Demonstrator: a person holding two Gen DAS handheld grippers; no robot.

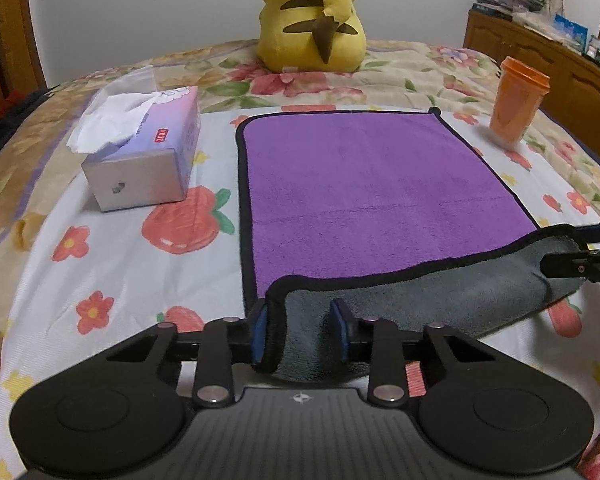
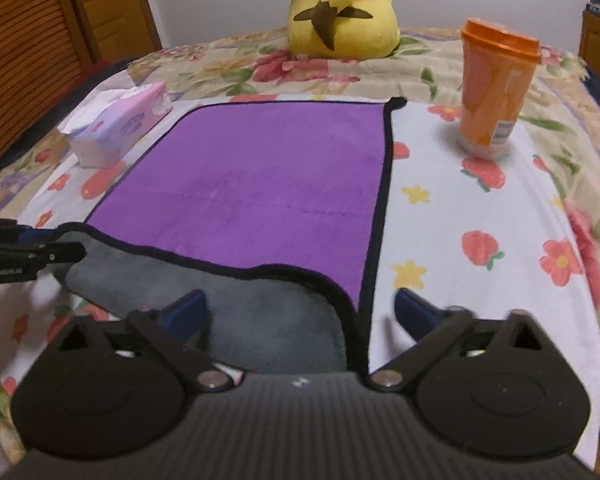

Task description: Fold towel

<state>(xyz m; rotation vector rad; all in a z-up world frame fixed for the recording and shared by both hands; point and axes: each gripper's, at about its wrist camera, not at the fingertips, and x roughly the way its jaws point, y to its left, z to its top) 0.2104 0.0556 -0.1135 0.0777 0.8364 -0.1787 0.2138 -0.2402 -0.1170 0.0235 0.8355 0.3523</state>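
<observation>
A purple towel (image 1: 372, 184) with black trim and a grey underside lies flat on the floral bedspread; it also shows in the right wrist view (image 2: 260, 176). Its near edge is lifted and turned over, showing grey. My left gripper (image 1: 300, 332) is shut on the towel's near left corner, which hangs between the blue pads. My right gripper (image 2: 300, 312) stands wide open around the near right corner, with the grey flap lying between the fingers. Each gripper also shows at the edge of the other's view, the right one (image 1: 580, 264) and the left one (image 2: 32, 252).
A tissue box (image 1: 144, 152) stands left of the towel. An orange lidded cup (image 2: 492, 88) stands to its right. A yellow plush toy (image 1: 312, 16) sits behind the towel. A wooden cabinet (image 1: 540, 56) is at the far right.
</observation>
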